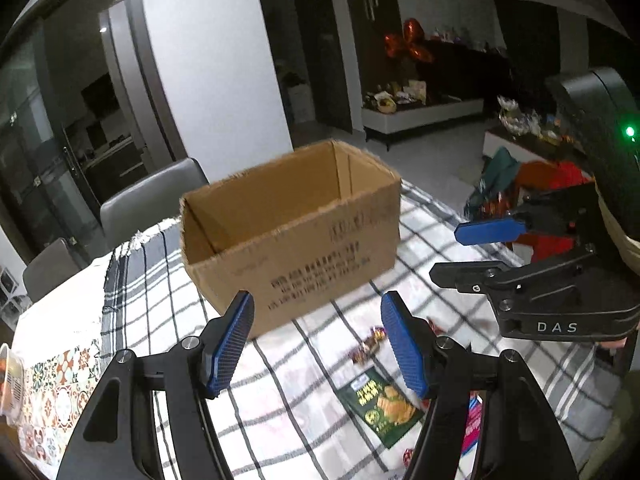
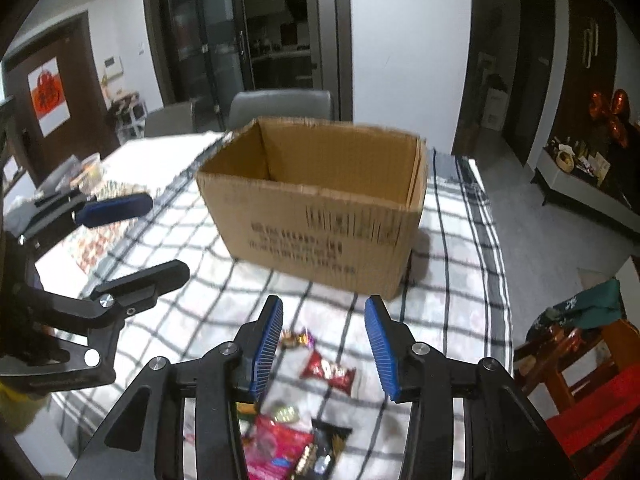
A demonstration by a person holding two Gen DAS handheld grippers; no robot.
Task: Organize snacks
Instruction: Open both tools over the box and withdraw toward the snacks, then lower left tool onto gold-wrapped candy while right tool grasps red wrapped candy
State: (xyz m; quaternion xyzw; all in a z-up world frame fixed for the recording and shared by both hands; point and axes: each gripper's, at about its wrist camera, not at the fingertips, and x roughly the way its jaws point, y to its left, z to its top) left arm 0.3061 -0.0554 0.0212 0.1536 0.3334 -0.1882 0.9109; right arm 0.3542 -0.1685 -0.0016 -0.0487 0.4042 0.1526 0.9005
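Snacks [image 2: 328, 372] lie below open right gripper [image 2: 325, 344].

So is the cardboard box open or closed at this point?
Open. The cardboard box stands upright on the checked cloth with no top flaps, and both views look onto its inner walls; its floor is hidden.

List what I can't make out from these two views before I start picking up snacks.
- Cardboard box floor: hidden by its near wall in both views, so contents unknown.
- Box print: motion-blurred, unreadable in both.
- Pink packet: right wrist view, cut by the bottom edge and partly behind the right tool.
- Green packet: left wrist view, partly behind the left tool; text too small.
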